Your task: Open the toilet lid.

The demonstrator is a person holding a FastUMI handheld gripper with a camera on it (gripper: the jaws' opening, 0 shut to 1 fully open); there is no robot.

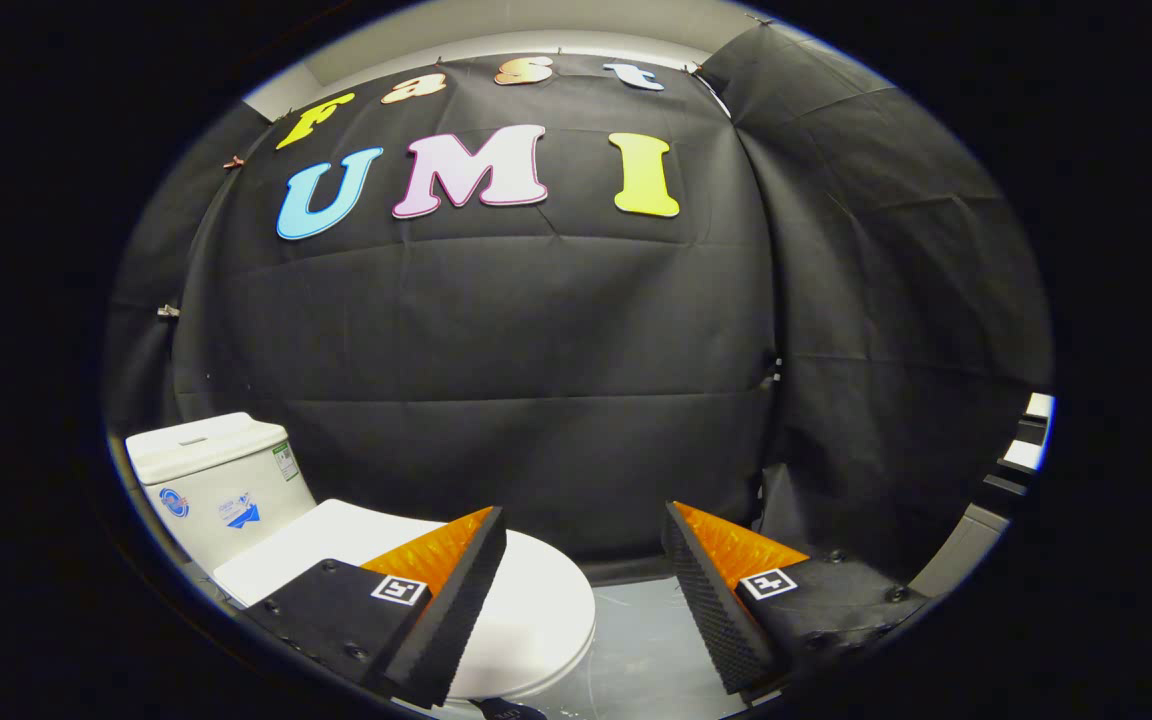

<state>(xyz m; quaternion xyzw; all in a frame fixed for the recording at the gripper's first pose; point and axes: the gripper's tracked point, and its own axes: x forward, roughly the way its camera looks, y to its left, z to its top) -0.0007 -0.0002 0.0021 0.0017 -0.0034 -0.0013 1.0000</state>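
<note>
Gripper view: the claw (584, 535) sits at the bottom centre of the frame with its two fingers spread wide apart and nothing between them. One finger (456, 590) rises from the lower left, the other (711, 590) from the lower right; each carries a small square marker tag on its upper face.

The toilet (266, 520) stands in the lower left of the frame. Its white tank (221, 480) is at the far left, with a few small stickers on its front and side, too small to make out. The toilet lid (536, 600) is down, lying flat and closed over the bowl. The lower-left finger overlaps the lid in the picture, covering part of its middle, while the lid's rounded front edge shows just to the right of that finger, in the gap between the two fingers. Whether the finger touches the lid cannot be told.

A pale grey floor (646, 640) shows at the bottom centre, between the fingers and right of the lid. Black cloth wall (536, 350) fills the middle and upper frame, creased into folds, meeting a side panel at the right.
</note>
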